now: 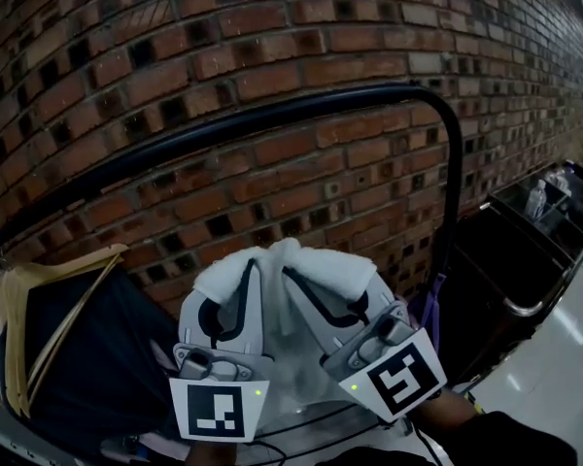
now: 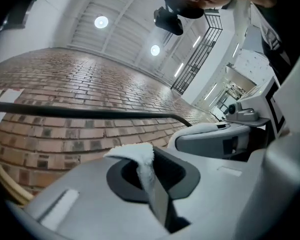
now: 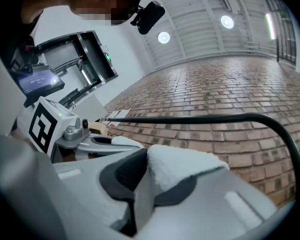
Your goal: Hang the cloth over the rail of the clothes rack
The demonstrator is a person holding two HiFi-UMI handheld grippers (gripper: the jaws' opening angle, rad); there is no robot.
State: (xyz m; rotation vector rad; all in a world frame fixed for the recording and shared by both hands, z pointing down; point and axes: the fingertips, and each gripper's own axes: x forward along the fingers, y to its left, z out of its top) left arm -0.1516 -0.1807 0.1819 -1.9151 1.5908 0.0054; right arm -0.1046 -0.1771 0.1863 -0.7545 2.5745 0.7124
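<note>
A white fluffy cloth (image 1: 290, 263) is bunched between my two grippers, below the rack's black rail (image 1: 272, 115). The rail arcs across the brick wall and bends down at the right. My left gripper (image 1: 245, 282) is shut on the cloth's left part, and my right gripper (image 1: 306, 294) is shut on its right part, close beside it. In the left gripper view a fold of cloth (image 2: 141, 160) is pinched between the jaws of that gripper (image 2: 149, 173), with the rail (image 2: 90, 113) above. In the right gripper view the cloth (image 3: 182, 165) bulges over the right gripper (image 3: 144, 178), under the rail (image 3: 200, 119).
Wooden hangers (image 1: 24, 328) with a dark garment (image 1: 97, 357) hang at the rail's left end. A brick wall (image 1: 272, 27) stands right behind the rail. A black cart (image 1: 525, 260) with a bottle (image 1: 536, 200) stands at the right on a glossy floor.
</note>
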